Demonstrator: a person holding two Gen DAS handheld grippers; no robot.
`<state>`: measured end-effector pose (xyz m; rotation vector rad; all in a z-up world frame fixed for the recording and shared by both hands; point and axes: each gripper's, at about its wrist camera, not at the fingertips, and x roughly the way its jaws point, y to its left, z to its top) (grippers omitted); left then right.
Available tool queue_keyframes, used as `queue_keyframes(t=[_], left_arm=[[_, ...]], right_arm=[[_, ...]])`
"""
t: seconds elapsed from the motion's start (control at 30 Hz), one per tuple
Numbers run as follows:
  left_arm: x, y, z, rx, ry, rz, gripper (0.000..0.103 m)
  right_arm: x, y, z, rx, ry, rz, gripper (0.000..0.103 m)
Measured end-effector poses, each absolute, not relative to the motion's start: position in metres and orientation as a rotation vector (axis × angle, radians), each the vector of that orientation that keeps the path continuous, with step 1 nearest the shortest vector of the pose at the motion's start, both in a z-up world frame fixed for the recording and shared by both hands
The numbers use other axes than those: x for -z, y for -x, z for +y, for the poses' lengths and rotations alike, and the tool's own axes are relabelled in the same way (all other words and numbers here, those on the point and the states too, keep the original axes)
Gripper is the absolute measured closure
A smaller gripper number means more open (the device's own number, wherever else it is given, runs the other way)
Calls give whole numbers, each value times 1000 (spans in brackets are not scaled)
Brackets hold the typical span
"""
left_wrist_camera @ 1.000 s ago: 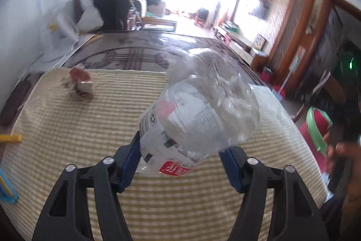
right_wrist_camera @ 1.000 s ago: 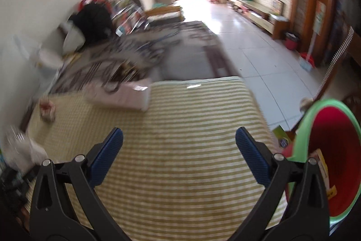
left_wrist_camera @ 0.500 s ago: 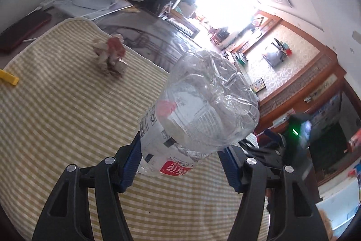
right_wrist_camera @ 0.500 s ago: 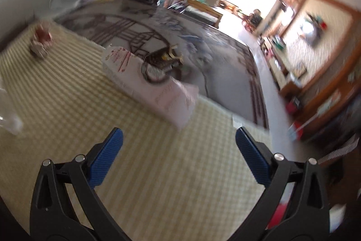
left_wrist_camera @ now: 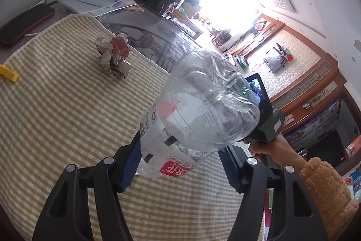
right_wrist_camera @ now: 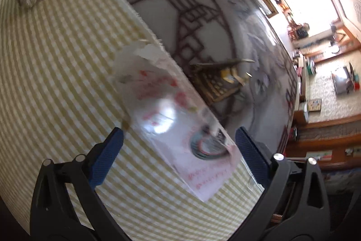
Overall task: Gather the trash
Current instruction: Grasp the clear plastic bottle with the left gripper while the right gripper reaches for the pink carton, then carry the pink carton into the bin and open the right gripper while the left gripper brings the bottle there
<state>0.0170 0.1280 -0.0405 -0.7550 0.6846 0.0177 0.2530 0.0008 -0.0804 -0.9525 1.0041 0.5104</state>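
Checked yellow cloth (left_wrist_camera: 56, 105) covers the table's near end; patterned glass top (right_wrist_camera: 203, 15) beyond. Left gripper (left_wrist_camera: 178, 164) clamps a crushed clear bottle (left_wrist_camera: 198, 110), white label with red patch, base toward camera, held above the cloth. Crumpled paper wad (left_wrist_camera: 114, 57) sits on the cloth, well apart. Right gripper (right_wrist_camera: 179, 146) spread wide, empty, just over a glossy pink-printed wrapper (right_wrist_camera: 178, 125) lying flat at the cloth's edge.

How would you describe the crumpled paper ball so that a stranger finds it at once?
Look at the yellow checked cloth on the table. Near its far edge lies the paper ball, alone. It is crumpled, white with red print, unlike the clear bottle in the left gripper.
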Motion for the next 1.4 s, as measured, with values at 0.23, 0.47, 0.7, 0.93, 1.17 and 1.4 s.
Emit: queue_keyframes(t=[0.23,0.47,0.7,0.93,1.17,1.4], left_arm=[[48,-21,123,-21,769,685,32],[40,-18,115,-32,714,645,43],[26,-11,97,-12,623,586,44],[16,3,73,-28,479,547,44],[1,9,42,-58,406,572,44],[-12,7,-7,9,403,586,44]], right_arm=[[54,-220,-19,-523,897,951,48],[-1,-156,-80,-614,478,942,60],[-14,-100,-133,-594,197,853,61],[-4,-88,-170,-501,89,780,61],[0,-103,-209,-465,-120,813,61],[2,-104,-245,-428,-222,832,61]])
